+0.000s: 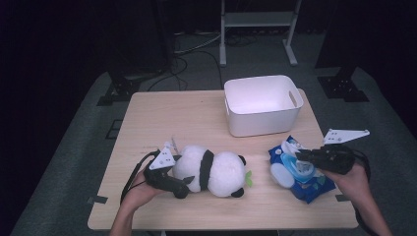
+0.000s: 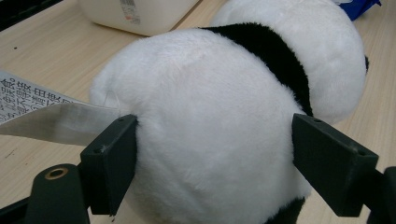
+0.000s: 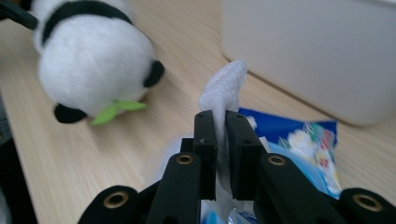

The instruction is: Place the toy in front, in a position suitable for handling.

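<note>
A black-and-white panda plush (image 1: 216,169) lies on its side on the wooden table (image 1: 172,118), near the front. My left gripper (image 1: 183,175) has its jaws spread wide around the plush's white rear (image 2: 210,116), with both pads against the fur. A paper label (image 2: 51,121) sticks out of the plush beside one jaw. To the right lies a blue wipe pack (image 1: 301,181). My right gripper (image 1: 298,155) hovers just over it, shut on a white wipe (image 3: 225,86) that stands up out of the blue pack (image 3: 299,133).
A white plastic bin (image 1: 260,123) stands empty at the back right of the table, just beyond the wipe pack. Bare wood lies to the left of the bin. Dark floor, cables and a white stand lie past the far edge.
</note>
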`<state>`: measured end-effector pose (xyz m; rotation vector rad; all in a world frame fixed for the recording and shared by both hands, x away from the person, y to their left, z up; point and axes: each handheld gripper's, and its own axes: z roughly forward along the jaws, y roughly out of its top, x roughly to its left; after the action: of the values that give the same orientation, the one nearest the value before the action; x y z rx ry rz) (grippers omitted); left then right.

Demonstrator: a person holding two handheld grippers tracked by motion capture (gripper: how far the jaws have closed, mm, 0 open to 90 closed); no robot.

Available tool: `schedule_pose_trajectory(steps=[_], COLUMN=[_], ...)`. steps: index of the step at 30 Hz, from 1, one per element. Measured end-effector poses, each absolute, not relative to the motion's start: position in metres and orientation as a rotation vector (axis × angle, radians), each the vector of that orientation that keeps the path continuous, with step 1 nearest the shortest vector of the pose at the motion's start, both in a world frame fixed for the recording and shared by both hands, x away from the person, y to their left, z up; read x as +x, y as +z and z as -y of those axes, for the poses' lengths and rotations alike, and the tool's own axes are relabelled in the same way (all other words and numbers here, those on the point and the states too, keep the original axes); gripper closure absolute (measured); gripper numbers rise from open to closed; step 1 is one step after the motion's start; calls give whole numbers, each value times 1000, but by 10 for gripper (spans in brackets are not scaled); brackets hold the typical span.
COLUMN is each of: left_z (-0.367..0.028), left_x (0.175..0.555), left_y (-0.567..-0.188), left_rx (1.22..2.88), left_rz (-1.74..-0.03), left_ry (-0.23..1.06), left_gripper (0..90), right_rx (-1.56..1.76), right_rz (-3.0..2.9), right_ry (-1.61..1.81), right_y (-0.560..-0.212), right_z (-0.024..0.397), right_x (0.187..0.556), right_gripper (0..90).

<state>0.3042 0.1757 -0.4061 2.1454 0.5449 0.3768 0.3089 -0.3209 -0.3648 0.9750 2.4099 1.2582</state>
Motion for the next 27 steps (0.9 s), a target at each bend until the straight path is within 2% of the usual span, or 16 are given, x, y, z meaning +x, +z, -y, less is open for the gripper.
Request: schedule_pose_trajectory(steps=[9, 20, 27], left_z=[-176, -173, -164], left_x=[304, 302, 300], left_y=[-407, -407, -406], left_rx=[2140, 2135, 2142], left_rz=[-546, -546, -539], left_ry=[375, 368, 365], left_gripper=[175, 170, 163], right_rx=[786, 589, 550], right_rz=[-2503, -2680, -2750], right_ry=[1384, 1383, 1332], right_y=[-341, -349, -359], right_z=[266, 187, 159], right_x=[309, 318, 325], right_gripper=[822, 821, 820])
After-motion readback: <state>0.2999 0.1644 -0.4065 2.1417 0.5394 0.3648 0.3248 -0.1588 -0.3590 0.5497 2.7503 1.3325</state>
